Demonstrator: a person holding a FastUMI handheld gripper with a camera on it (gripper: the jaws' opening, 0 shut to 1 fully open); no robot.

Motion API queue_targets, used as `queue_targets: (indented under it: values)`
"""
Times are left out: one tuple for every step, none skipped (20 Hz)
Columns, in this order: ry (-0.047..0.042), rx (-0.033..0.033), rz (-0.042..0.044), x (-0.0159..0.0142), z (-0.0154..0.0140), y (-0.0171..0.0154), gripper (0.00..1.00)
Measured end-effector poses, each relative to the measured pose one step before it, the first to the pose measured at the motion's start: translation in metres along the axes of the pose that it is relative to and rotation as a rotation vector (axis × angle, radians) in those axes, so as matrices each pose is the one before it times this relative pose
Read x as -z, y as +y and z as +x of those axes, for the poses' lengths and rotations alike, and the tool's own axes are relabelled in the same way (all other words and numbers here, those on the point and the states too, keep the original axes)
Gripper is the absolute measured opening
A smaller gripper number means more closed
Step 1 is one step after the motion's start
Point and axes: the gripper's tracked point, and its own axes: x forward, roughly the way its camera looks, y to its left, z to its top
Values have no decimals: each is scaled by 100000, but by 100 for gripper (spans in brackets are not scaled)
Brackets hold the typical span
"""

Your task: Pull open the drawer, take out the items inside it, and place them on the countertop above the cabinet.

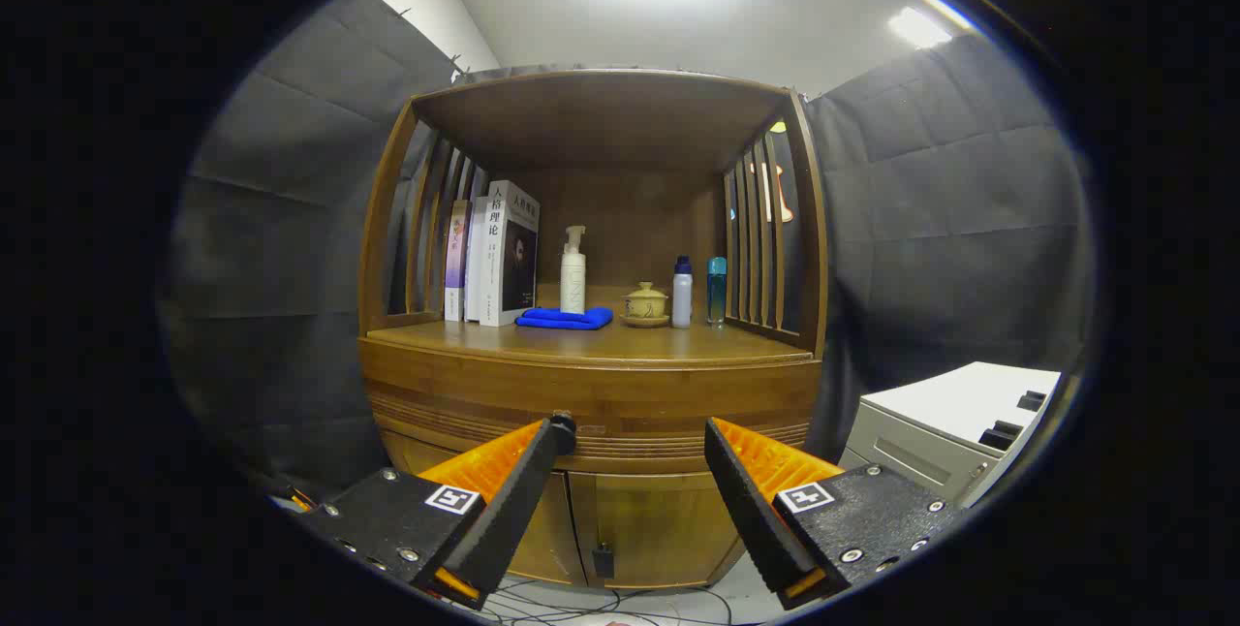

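Hovering spread apart and empty, the gripper (pixel 635 437) faced the shut drawer (pixel 591 398) just beyond its fingertips, a dark knob (pixel 563 427) at the left one. Farther up lay the countertop (pixel 668 343). Opening seemed unstarted; next, closing on that knob.

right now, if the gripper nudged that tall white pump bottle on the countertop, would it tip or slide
The white pump bottle looks tall and narrow-based, so a high push would probably tip it. It may be light plastic. It would likely fall onto the blue cloth at its foot. The gripper hangs open, short of the cabinet.
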Motion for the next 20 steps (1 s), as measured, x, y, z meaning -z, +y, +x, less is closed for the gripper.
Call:
queue_targets:
  values:
    - [-266,117,88,46,47,17,96]
    - [-214,145,159,-26,13,-15,96]
    - [-158,188,249,50,22,-9,96]
    - [-169,208,393,-55,36,-17,96]
    - [28,167,497,5,-32,31,96]
    - [75,279,455,-26,-40,-37,96]
    - [-18,294,389,-37,127,3,96]
    - [-151,279,279,-107,19,22,96]
    - [-156,239,163,37,34,-24,96]
    - [0,134,106,-38,-6,29,96]
    - [-138,-2,-25,-49,-22,21,96]
    - [-226,-93,-66,-127,-20,37,96]
    - [-172,-250,-23,-44,-96,35,96]
    - [-156,-221,-182,-104,-16,40,96]
    - [-50,-77,-289,77,45,-55,96]
    - [36,-222,-199,18,-21,37,96]
    - [101,-72,-186,74,11,-8,96]
    - [90,-105,-105,-53,-8,28,96]
    - [-12,-48,-131,44,5,-20,96]
    - [-79,-25,-164,-45,-30,5,96]
